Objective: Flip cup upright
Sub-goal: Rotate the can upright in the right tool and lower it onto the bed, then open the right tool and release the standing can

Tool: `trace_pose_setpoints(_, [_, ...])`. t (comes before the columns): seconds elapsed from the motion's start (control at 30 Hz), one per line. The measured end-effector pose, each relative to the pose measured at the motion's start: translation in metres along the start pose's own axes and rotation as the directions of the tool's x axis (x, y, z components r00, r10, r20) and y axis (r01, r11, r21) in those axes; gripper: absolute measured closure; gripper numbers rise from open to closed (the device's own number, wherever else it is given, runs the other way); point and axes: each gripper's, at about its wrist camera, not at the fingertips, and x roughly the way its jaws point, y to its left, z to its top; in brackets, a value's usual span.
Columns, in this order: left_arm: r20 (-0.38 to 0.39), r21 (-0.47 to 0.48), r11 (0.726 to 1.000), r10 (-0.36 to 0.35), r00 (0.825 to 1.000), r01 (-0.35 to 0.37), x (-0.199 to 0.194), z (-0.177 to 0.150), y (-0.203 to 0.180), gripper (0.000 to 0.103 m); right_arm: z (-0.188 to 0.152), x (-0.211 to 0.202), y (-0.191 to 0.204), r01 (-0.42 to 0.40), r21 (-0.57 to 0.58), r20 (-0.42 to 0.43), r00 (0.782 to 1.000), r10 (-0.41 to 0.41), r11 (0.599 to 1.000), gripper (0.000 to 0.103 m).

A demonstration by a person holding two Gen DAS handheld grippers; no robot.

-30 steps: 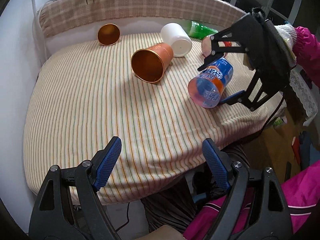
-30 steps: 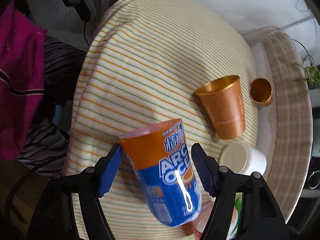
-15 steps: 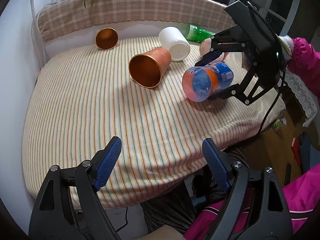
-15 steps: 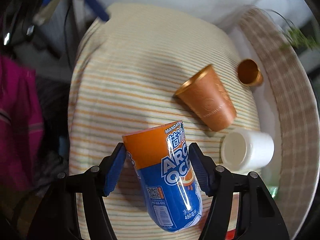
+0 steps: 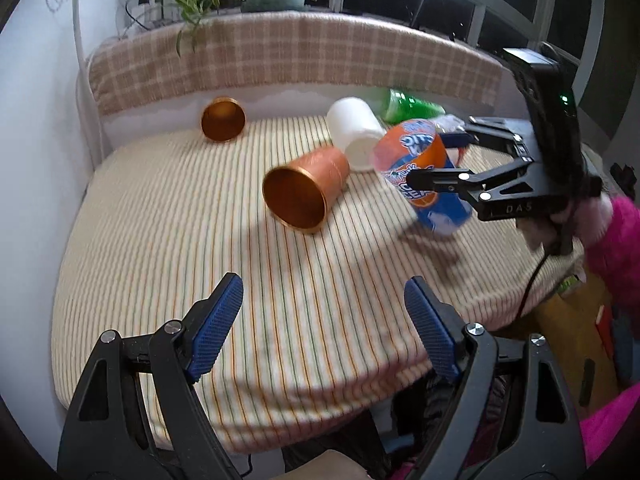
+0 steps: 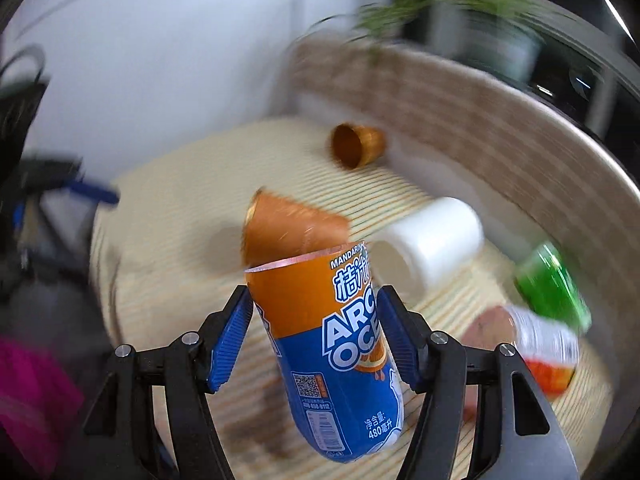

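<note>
We have the right hand-held gripper (image 6: 316,334) clamped on the orange-and-blue drink cup (image 6: 332,344), which hangs tilted, mouth up, above the striped surface (image 5: 200,240), just beside the large copper cup (image 5: 304,194) lying on its side. The left hand-held gripper (image 5: 322,312) hangs spread and empty, well apart from that copper cup. If we release while tilted, the tall cup could topple, or knock the white cup (image 5: 356,132).
</note>
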Motion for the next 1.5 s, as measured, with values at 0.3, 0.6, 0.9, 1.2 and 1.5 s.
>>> trace_pose_setpoints(0.3, [0.037,0.039,0.999,-0.005,0.999,0.004,0.005,0.007,-0.018,0.018,-0.013,-0.021,-0.012,0.108,0.407,0.149,0.972,-0.183,0.907,0.04])
trace_pose_setpoints(0.6, [0.057,0.033,0.999,-0.034,0.998,0.032,0.002,0.007,-0.019,0.018,-0.029,-0.028,-0.01,0.137,0.527,0.178,0.947,-0.267,0.839,0.041])
trace_pose_setpoints(0.9, [0.061,0.009,1.0,-0.029,0.998,0.028,-0.001,0.004,-0.012,0.018,-0.025,-0.036,-0.009,0.18,0.51,0.18,0.934,-0.309,0.841,0.042])
trace_pose_setpoints(1.2, [0.068,0.027,0.999,-0.043,0.997,0.041,-0.003,0.002,-0.016,0.018,-0.034,-0.031,-0.01,0.214,0.507,0.154,0.93,-0.333,0.835,0.041])
trace_pose_setpoints(1.5, [0.075,0.029,0.998,-0.049,0.996,0.047,-0.006,0.002,-0.019,0.018,-0.037,-0.033,0.003,0.238,0.469,0.133,0.933,-0.334,0.851,0.036])
